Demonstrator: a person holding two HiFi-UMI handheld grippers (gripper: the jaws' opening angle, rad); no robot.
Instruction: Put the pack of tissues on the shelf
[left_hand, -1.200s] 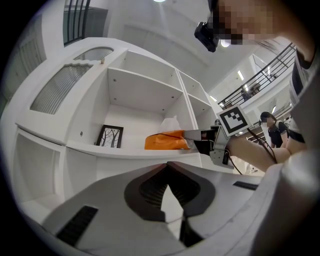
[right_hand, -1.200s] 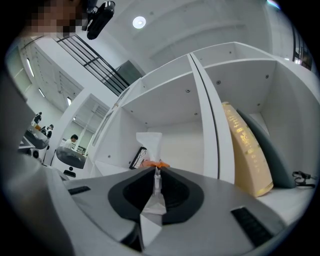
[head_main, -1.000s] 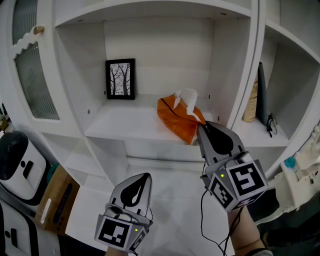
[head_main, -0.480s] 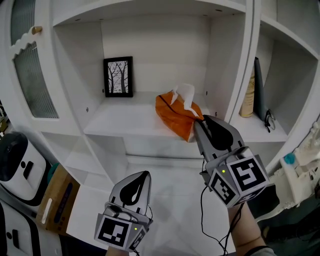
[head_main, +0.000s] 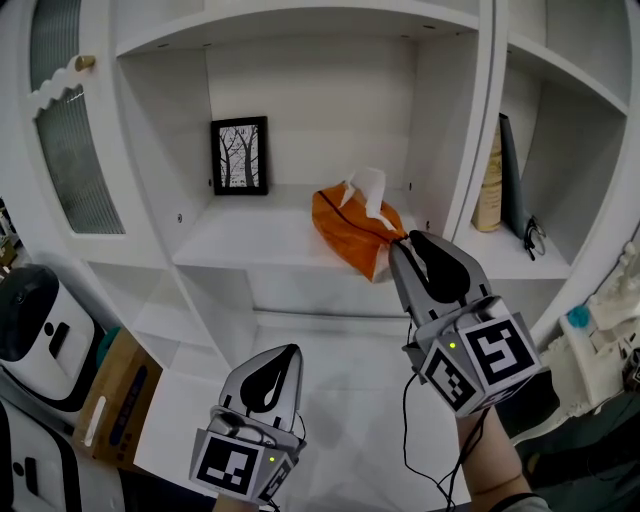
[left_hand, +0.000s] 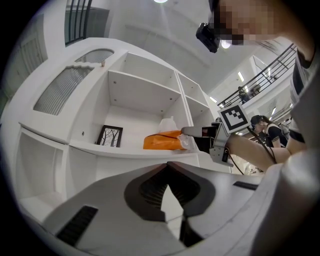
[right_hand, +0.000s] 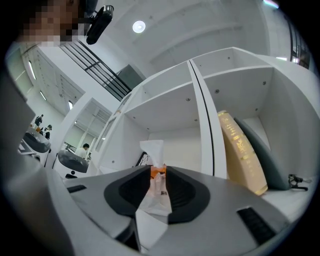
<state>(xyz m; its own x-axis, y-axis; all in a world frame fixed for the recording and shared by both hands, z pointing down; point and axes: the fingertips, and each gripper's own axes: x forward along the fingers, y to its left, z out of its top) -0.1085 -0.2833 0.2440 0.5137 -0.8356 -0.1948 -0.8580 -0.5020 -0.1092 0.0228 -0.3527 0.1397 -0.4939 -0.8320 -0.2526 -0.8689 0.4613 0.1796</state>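
The orange pack of tissues (head_main: 348, 222) lies on the middle shelf (head_main: 250, 242) with a white tissue sticking up from its top. My right gripper (head_main: 405, 244) is at the pack's near right end. Its jaws have just been opening and now stand open, and in the right gripper view the clear plastic end of the pack (right_hand: 159, 186) still lies loose in the narrow gap of that gripper (right_hand: 158, 170). My left gripper (head_main: 290, 352) hangs low in front of the cabinet, shut and empty. The left gripper view looks past its own shut jaws (left_hand: 167, 164) to the pack (left_hand: 162, 142) and the right gripper (left_hand: 194, 131).
A black-framed picture of trees (head_main: 240, 157) stands at the back left of the same shelf. The right compartment holds a leaning tan book (head_main: 489, 190), a dark flat thing (head_main: 508, 165) and glasses (head_main: 533, 238). A cardboard box (head_main: 115, 400) and a white device (head_main: 30, 320) sit at lower left.
The right gripper's jaws have parted a little around the pack's end. The pack stays lying on the shelf. The left gripper has kept still.
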